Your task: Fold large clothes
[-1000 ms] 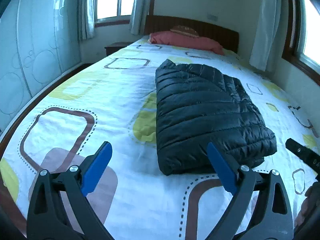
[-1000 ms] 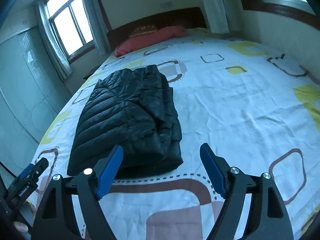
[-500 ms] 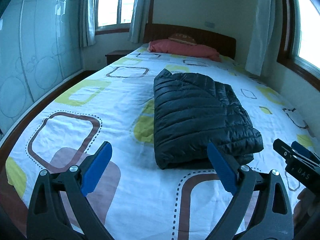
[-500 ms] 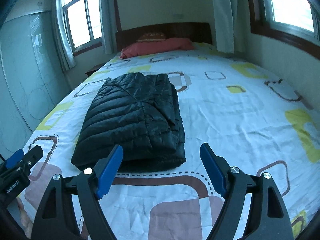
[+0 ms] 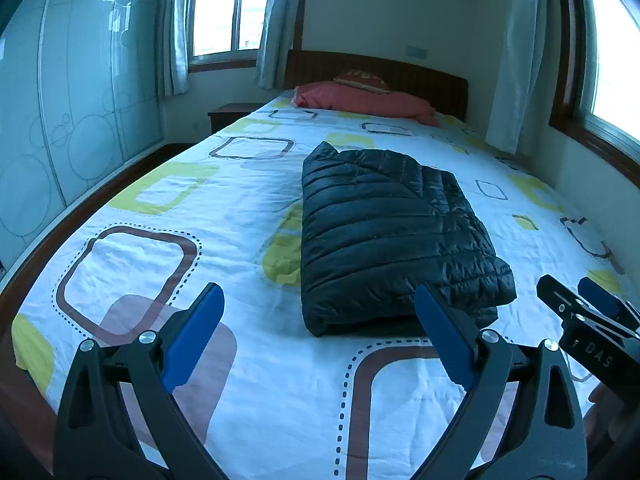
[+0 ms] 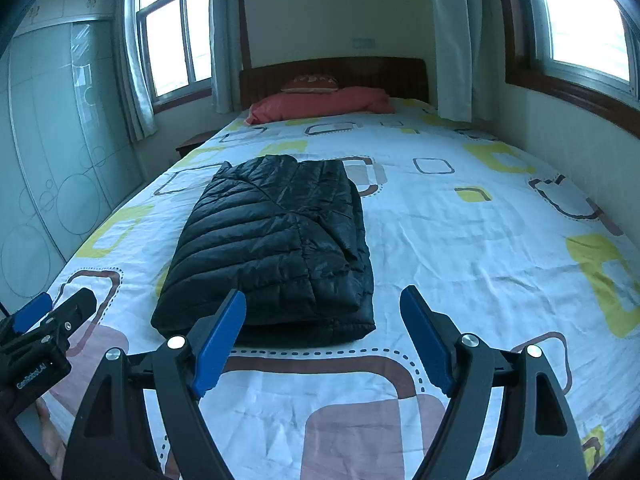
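A: Jacket (image 5: pixel 384 232), black and quilted, lies folded into a thick rectangle on the patterned bed sheet (image 5: pixel 168 248), well short of the red pillow (image 5: pixel 360 100) by the headboard.

B: And the grippers?

A: The left gripper (image 5: pixel 320 340) hangs just before the jacket's near edge, jaws spread wide, holding nothing. The right gripper (image 6: pixel 324 344) sits beside it, equally wide apart and empty, also near that edge.

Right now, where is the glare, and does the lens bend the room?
Left wrist view: window at right blown out white; wardrobe lines curve strongly. Right wrist view: window overexposed; the black jacket stays sharp.
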`<state>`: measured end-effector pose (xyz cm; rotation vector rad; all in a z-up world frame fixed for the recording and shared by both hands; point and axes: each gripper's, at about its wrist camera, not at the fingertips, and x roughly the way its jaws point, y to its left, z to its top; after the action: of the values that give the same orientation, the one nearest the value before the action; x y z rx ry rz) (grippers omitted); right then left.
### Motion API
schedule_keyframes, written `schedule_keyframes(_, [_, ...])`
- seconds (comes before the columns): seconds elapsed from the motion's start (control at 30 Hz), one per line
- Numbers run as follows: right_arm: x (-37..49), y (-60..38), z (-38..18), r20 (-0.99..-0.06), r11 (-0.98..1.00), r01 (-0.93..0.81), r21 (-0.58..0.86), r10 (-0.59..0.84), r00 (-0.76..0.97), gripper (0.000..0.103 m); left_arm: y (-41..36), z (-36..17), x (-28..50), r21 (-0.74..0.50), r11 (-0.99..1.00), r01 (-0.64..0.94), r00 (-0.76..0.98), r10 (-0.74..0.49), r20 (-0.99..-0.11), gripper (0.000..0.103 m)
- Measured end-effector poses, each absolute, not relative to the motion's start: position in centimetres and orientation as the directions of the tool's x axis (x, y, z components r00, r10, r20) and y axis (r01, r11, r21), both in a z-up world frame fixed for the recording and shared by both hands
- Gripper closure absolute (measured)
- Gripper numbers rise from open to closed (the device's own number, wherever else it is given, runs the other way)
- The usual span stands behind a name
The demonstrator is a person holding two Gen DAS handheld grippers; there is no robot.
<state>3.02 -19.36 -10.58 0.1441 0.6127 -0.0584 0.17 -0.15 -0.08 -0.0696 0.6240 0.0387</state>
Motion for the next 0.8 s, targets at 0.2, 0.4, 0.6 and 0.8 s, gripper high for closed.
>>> schedule_keyframes(0.2, [2.99,-19.3,-10.6,-0.578,0.988,0.095,0.12,-0.008,0.816,0.025,-0.63,-0.19,0.02,-0.051,0.997,-0.049,0.808,0.01,-0.589,0.007])
schedule_keyframes(0.4, [2.99,-19.35,-10.68,-0.575,0.988,0.091,0.122,-0.004,0.818,0.025,-0.86,-0.25,-0.12,-0.048,0.997,-0.053,0.809,0.015,-0.587,0.007])
schedule_keyframes(0.6, [3.01,-19.26,-10.62,-0.576,0.988,0.09,0.123,-0.003,0.818,0.025,-0.79,-0.39,-0.11,-0.05,0.997,-0.058,0.803,0.017,-0.595,0.007])
schedule_keyframes(0.8, [3.09,-19.24,-10.6,-0.574,0.989,0.083,0.123,0.002,0.819,0.025,-0.8,-0.43,-0.1,-0.05,0.997,-0.058,0.803,0.017,-0.596,0.007])
